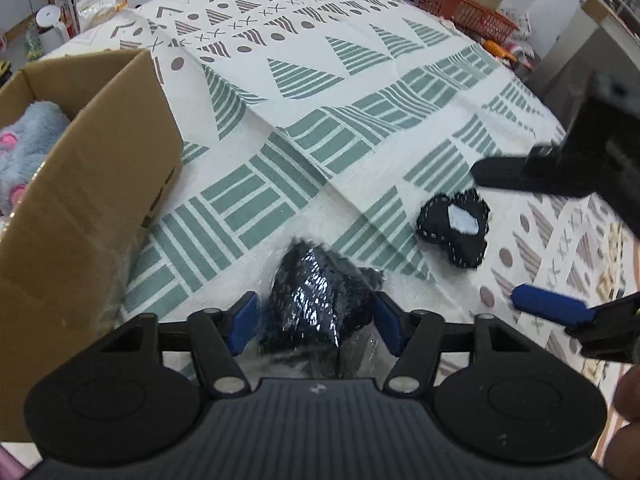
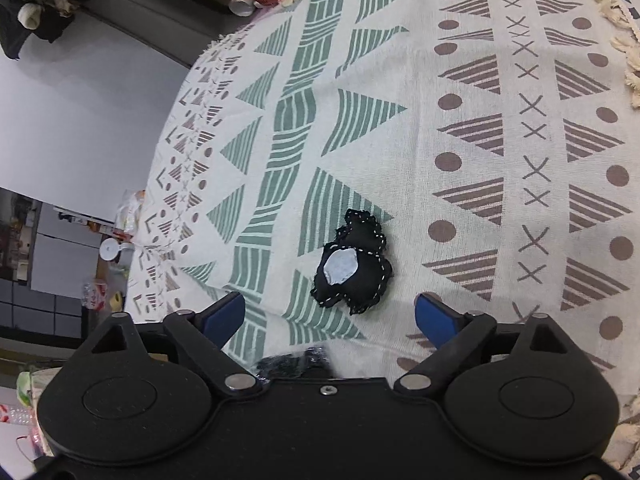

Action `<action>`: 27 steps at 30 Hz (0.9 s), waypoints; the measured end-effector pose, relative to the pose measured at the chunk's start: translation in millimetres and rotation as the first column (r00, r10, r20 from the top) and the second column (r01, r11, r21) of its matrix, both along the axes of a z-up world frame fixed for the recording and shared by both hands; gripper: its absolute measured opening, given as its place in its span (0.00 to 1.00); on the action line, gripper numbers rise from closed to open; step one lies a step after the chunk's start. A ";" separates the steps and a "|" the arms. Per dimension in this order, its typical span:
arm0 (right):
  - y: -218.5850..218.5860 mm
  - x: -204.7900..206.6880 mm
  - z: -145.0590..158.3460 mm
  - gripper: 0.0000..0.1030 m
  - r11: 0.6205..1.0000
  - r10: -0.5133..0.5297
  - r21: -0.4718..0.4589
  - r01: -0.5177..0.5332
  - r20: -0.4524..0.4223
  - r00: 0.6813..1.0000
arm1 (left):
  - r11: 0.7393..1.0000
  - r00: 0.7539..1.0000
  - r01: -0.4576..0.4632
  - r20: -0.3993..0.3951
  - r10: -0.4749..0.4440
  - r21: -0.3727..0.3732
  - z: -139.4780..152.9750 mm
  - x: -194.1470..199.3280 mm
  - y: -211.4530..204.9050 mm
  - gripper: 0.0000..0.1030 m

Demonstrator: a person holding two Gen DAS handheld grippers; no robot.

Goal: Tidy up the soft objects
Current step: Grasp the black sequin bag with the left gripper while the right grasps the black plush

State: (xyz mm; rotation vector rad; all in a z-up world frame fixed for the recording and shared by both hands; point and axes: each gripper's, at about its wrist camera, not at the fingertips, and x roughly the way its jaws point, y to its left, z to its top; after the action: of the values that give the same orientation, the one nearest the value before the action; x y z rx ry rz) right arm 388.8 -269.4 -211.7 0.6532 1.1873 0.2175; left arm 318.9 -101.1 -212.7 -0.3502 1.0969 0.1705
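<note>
Your biggest risk sits at the cardboard box (image 1: 92,168) on the patterned cloth (image 1: 320,80): its near wall stands tall beside your left gripper (image 1: 316,326), so a low swing would clip it. That gripper's blue pads press the sides of a dark item in a crinkly plastic bag (image 1: 320,300), and the slick film could let it slide out (the grip looks shallow to me). Your right gripper (image 2: 330,316) hangs wide open and empty just above the small black felt toy (image 2: 352,264); closing off-centre would only nudge it across the cloth.
</note>
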 end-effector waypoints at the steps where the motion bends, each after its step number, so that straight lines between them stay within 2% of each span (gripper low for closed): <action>1: 1.5 1.6 -2.1 0.86 1.000 -0.004 -0.007 0.003 -0.005 1.000 | 1.000 1.000 -0.007 0.005 0.007 -0.008 -0.7 1.3 1.9 0.56; 5: 9.5 9.2 -13.4 0.76 1.000 -0.003 -0.031 0.002 -0.030 1.000 | 0.999 1.000 -0.020 0.017 0.021 -0.028 -0.9 7.5 9.0 0.53; 9: 14.2 13.2 -18.9 0.75 0.998 -0.013 -0.056 0.011 -0.041 0.999 | 0.998 0.999 -0.027 0.017 0.028 -0.051 -0.9 12.1 16.8 0.53; 15: 28.0 16.2 -20.0 0.71 0.990 0.006 -0.138 -0.006 -0.003 1.000 | 0.997 0.999 -0.024 0.021 0.025 -0.076 -1.8 12.5 23.1 0.52; 16: 31.2 15.5 -19.5 0.67 0.987 0.014 -0.161 -0.012 0.011 1.000 | 0.997 1.000 -0.017 0.021 0.018 -0.074 -1.6 12.7 23.1 0.52; 18: 34.7 14.8 -17.5 0.51 0.981 0.025 -0.193 -0.018 0.033 0.999 | 0.998 1.000 -0.013 0.017 0.014 -0.068 -0.4 12.9 24.4 0.52; 19: 35.2 15.0 -16.6 0.40 0.980 0.030 -0.198 -0.022 0.038 0.999 | 0.998 1.000 -0.016 0.015 0.017 -0.064 1.0 12.4 25.5 0.52; 22: 33.3 13.5 -13.5 0.35 0.985 0.035 -0.169 -0.028 0.041 0.999 | 0.998 0.999 -0.029 0.022 0.030 -0.054 7.0 10.0 29.7 0.51; 27: 35.8 5.9 -2.3 0.34 0.987 0.047 -0.159 -0.036 0.066 0.997 | 0.998 0.998 -0.042 0.053 0.044 -0.039 23.9 4.3 35.2 0.51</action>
State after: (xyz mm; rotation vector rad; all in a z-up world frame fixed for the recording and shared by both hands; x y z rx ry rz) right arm 394.7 -233.6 -214.1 0.4788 1.1393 0.1775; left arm 323.1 -65.9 -188.8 -0.4109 1.0406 0.1776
